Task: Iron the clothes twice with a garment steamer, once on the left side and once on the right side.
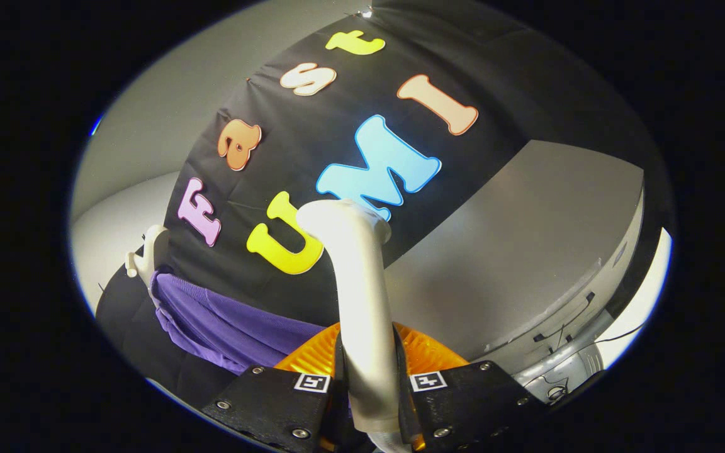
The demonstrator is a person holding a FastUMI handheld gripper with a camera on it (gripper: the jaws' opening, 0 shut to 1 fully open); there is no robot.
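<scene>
The gripper (372, 384) has both fingers pressed against the white handle of the garment steamer (362, 296), which rises between them and bends at its far end. To the left, purple clothes (224, 324) hang from a white hanger (148, 255) against the black cloth wall (312, 163).

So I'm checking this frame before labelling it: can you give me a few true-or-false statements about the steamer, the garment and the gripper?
1. The gripper is shut on the steamer handle. True.
2. The handle lies flat on a table. False: it rises from between the fingers and bends at its top.
3. The garment is purple. True.
4. The garment hangs on the right of the handle. False: it is on the left, under a white hanger.
5. An orange ribbed part shows just behind the fingers. True.
</scene>
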